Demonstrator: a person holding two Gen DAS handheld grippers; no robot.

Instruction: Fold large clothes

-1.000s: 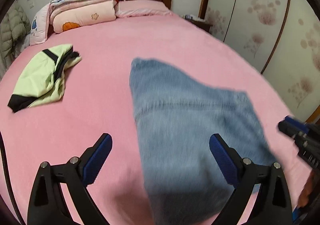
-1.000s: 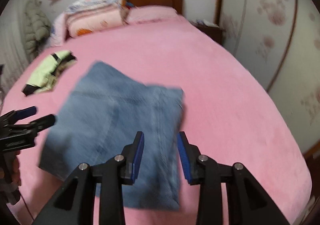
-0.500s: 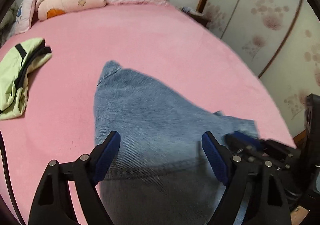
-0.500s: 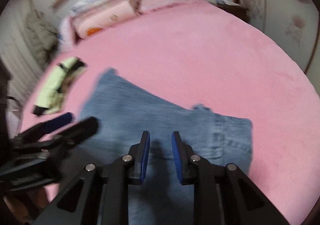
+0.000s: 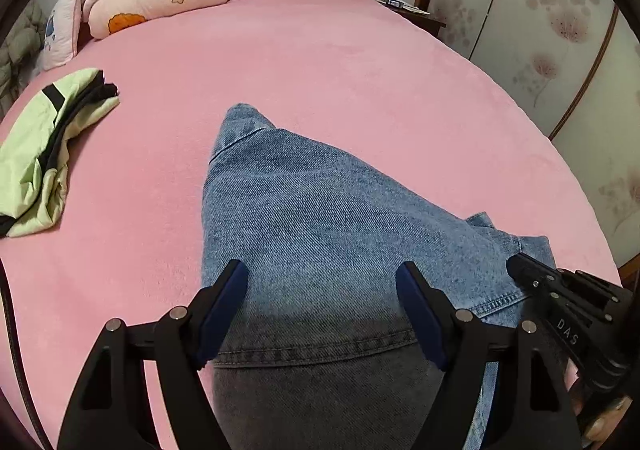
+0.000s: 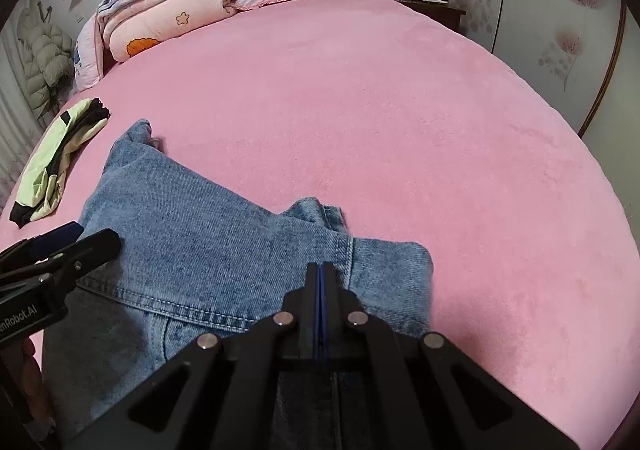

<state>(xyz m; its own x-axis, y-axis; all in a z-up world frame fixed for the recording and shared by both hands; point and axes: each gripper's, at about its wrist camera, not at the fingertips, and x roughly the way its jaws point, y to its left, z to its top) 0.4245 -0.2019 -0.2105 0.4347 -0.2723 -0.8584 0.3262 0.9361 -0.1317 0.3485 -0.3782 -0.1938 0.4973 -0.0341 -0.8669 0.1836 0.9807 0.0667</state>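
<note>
Left wrist view: the left gripper (image 5: pixel 322 306) hangs wide open and empty over the near hem of the jeans (image 5: pixel 320 218), the right gripper (image 6: pixel 320 282) pinched shut alongside, denim running lengthwise away up the pink bed (image 5: pixel 320 62).

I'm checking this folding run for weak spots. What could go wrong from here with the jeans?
1. The right gripper is shut with no denim visibly between its pads, so a lift may well come up without the jeans.
2. The left gripper hangs open over the jeans, so one side is unheld and the fold could skew.
3. The rumpled far corner may get folded in.
</note>
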